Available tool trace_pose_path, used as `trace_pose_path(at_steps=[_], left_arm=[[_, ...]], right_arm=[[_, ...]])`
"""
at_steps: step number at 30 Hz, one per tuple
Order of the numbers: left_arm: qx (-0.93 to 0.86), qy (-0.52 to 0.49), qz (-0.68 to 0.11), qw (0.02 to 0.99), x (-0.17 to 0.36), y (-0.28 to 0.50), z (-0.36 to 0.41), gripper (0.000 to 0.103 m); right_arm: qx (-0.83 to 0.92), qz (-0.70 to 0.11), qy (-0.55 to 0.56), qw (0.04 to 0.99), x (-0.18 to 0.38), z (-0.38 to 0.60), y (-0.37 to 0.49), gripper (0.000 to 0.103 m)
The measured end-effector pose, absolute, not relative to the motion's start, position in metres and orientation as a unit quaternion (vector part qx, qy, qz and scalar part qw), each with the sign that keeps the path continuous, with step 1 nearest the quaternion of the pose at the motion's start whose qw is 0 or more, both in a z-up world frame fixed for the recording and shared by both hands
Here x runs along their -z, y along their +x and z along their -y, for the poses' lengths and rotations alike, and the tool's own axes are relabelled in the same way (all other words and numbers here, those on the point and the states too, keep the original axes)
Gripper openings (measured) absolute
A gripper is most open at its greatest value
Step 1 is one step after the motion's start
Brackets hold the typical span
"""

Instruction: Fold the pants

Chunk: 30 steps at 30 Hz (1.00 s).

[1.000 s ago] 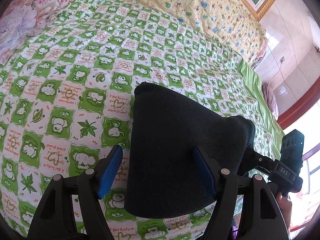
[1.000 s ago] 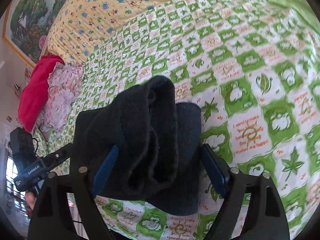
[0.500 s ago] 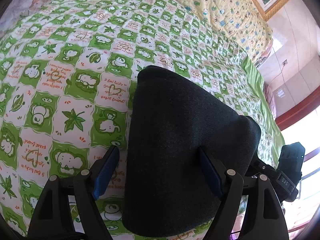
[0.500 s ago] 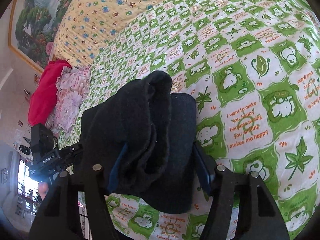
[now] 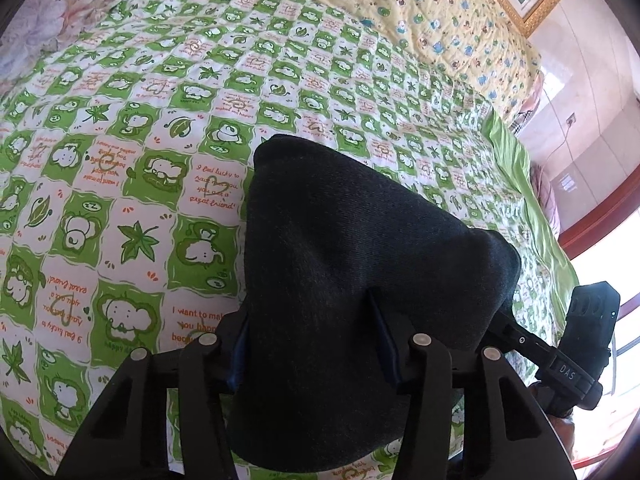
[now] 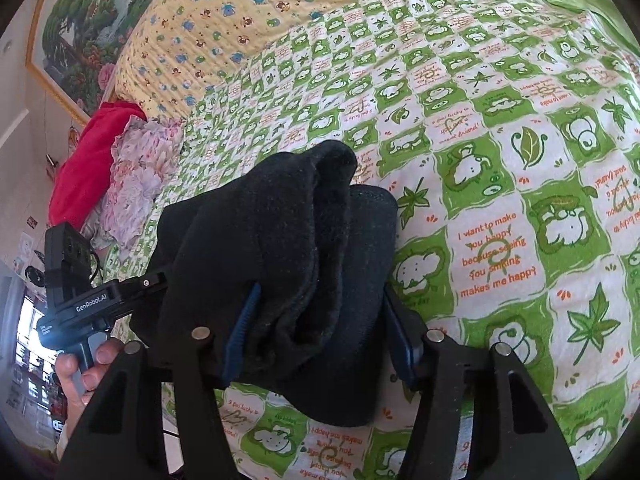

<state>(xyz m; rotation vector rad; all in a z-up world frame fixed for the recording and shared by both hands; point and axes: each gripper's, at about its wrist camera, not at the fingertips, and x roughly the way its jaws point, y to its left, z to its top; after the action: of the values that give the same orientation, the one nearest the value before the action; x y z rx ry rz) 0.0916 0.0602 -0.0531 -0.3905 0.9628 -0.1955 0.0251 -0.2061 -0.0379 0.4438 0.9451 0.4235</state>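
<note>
Left claw (image 5: 312, 344): matte black angular arms with round silver screw heads; blue pads (image 5: 384, 336) line the fingers' inner faces. Right claw (image 6: 320, 336): same build. At the lower left of the right wrist view, the other handle's black bar reads "GenRobot.AI" in white; a thin black cable trails behind it.
</note>
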Motion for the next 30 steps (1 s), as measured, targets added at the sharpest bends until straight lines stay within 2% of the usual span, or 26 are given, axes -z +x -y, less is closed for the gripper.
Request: trace_pose_path(at_steps=[6, 12, 30], left_arm=[[0.082, -0.177, -0.449, 0.872, 0.043, 0.081, -0.058, 0.04], [0.085, -0.191, -0.435, 0.876, 0.028, 0.069, -0.067, 0.035], [-0.006, -0.175, -0.346, 0.922, -0.04, 0.036, -0.135, 0.034]], right_arm=[[-0.206, -0.442, 0.191, 0.852, 0.028, 0.199, 0.023, 0.048], [-0.221, -0.425, 0.173, 0.86, 0.008, 0.19, 0.021, 0.043], [-0.327, -0.399, 0.132, 0.847, -0.034, 0.1, 0.073, 0.04]])
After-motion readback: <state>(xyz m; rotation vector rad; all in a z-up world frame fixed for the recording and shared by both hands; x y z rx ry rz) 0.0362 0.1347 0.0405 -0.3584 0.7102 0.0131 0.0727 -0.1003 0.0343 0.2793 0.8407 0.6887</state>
